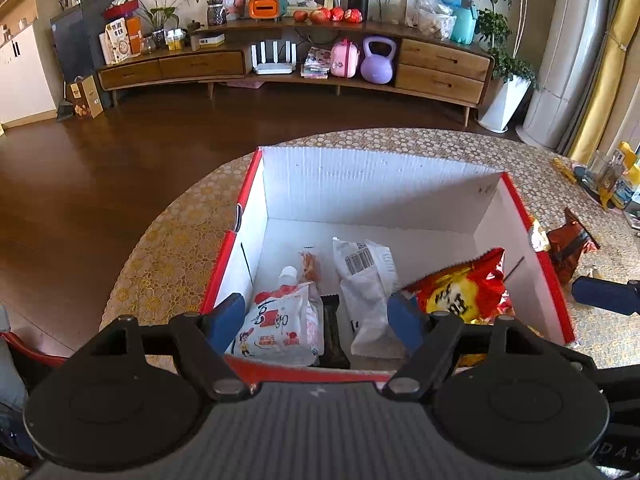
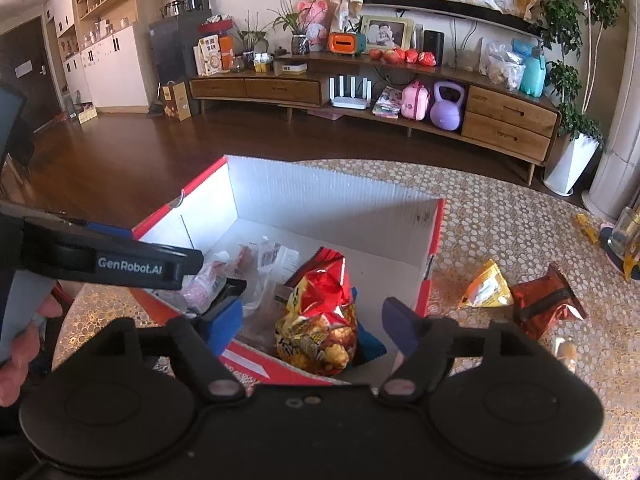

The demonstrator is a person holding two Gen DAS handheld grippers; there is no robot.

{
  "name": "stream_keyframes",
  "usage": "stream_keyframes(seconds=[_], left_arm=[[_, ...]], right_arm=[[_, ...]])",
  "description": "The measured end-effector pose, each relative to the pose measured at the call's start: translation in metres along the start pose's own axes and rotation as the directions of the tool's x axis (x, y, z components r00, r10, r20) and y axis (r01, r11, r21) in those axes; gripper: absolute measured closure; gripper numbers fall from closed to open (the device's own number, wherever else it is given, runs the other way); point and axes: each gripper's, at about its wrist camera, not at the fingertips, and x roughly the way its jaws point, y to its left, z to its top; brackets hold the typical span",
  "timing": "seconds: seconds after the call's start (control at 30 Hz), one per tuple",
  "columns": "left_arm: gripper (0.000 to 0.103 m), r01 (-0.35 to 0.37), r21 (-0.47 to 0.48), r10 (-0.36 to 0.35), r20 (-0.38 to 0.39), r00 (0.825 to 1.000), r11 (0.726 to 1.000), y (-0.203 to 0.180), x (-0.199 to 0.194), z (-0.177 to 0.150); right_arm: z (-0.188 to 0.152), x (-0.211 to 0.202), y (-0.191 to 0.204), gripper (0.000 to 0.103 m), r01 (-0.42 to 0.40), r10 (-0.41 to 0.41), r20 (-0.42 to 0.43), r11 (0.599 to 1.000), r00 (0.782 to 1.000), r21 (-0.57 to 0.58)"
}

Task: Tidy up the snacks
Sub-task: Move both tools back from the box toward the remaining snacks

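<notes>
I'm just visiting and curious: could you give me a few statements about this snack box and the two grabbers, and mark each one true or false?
1. The red and yellow snack bag sits inside the box. True.
2. The right gripper is clamped shut on a packet. False: its jaws are spread open, gripping nothing.
3. Two snacks, a yellow packet and a dark red packet, lie on the table outside the box. True.
4. The box has no snacks in it. False: several packets lie inside, among them a white pouch.
5. The left gripper is open. True.
</notes>
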Motion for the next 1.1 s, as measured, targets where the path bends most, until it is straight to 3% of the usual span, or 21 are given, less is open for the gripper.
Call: stream_keyframes(seconds=[0.37, 0.43, 0.53, 0.73, 1.1], left_arm=[[0.025, 0.025, 0.03, -0.027, 0.057, 0.998, 0.999, -0.017, -0.043, -0.01], [0.024, 0.029, 0.04, -0.032, 0.071, 0.997, 0.999, -0.023, -0.052, -0.012], [0.018, 0.04, 0.052, -0.045, 0.096, 0.994, 0.998, -0.034, -0.065, -0.016], [0.018, 0.088, 0.071, -0.097, 0.127, 0.987, 0.994, -0.059, -0.083, -0.019], [0.018, 0.166, 0.115, -0.181, 0.137, 0.974, 0.979, -0.131, -0.085, -0.02]], right_arm=[[-0.006, -0.039, -0.012, 0.012, 0.003, -0.005, 0.048, 0.999, 0.999, 0.044], [-0.008, -0.047, -0.016, 0.005, -0.002, -0.002, 0.06, 0.998, 0.998, 0.06], [-0.013, -0.062, -0.024, 0.0, -0.013, 0.007, 0.084, 0.997, 0.996, 0.076], [-0.023, -0.092, -0.045, 0.0, -0.014, 0.003, 0.116, 0.996, 0.993, 0.09], [-0.043, -0.123, -0.106, 0.0, 0.067, -0.086, 0.131, 0.987, 0.988, 0.146]])
